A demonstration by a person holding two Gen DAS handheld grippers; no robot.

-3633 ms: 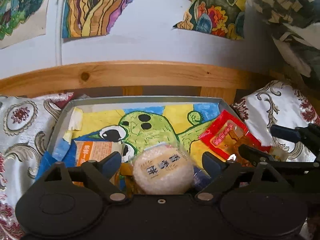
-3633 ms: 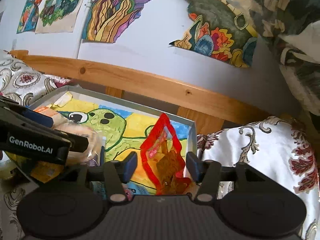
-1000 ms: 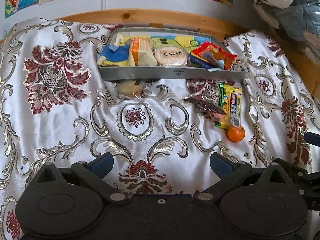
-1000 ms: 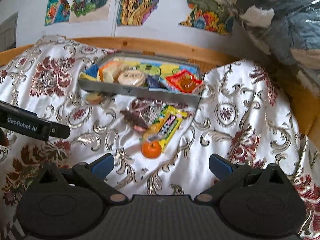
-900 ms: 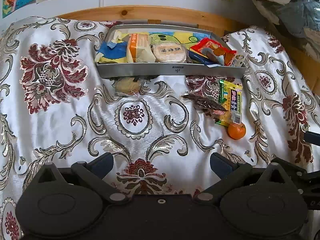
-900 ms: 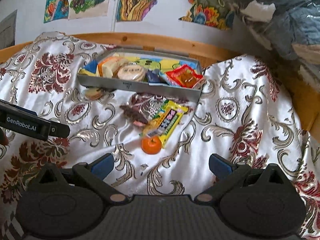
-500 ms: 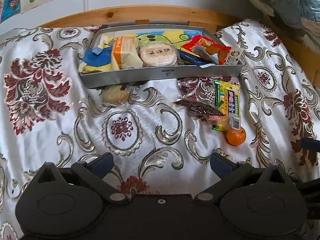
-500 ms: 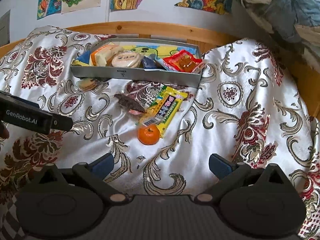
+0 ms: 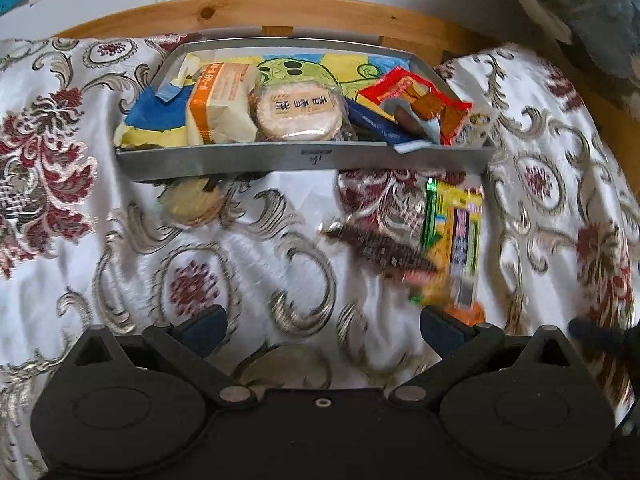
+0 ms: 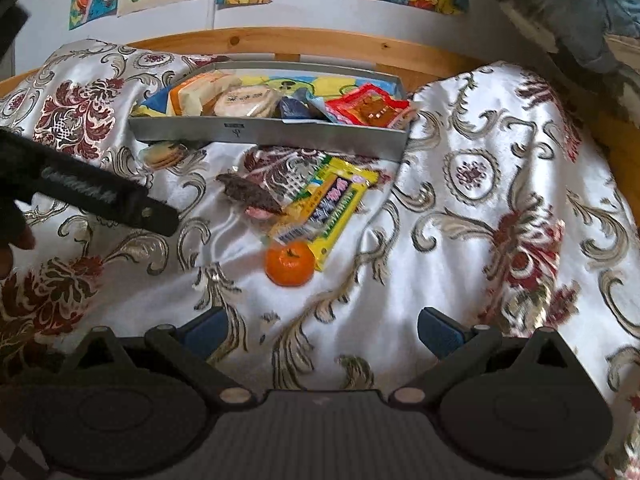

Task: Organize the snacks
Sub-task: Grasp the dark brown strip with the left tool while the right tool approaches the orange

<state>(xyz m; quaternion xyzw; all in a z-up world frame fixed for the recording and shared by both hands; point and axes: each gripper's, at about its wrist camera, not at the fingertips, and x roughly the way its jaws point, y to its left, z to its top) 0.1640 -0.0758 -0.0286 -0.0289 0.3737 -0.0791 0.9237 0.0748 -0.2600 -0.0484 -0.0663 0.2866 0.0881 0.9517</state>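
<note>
A grey tray [image 9: 304, 160] [image 10: 272, 131] at the back of the bed holds an orange-wrapped cake [image 9: 222, 104], a round rice cracker [image 9: 298, 110], a blue packet and a red packet [image 9: 416, 98]. On the cloth in front lie a round biscuit [image 9: 192, 202] [image 10: 162, 155], a dark brown snack [image 9: 380, 250] [image 10: 250, 196], a yellow-green packet [image 9: 454, 240] [image 10: 324, 210] and a mandarin [image 10: 290, 263]. My left gripper [image 9: 322, 330] is open and empty above the cloth. My right gripper [image 10: 322, 330] is open and empty, just short of the mandarin.
A white satin cloth with red and silver patterns [image 10: 500, 208] covers the bed. A wooden headboard rail [image 10: 320, 46] runs behind the tray, with drawings on the wall above. Folded bedding [image 10: 580, 8] is piled at the back right. The left tool's body [image 10: 92, 196] crosses the right view.
Both grippers left their snacks in the tray, pulled back, and now move forward and lower toward the loose snacks; both stay open.
</note>
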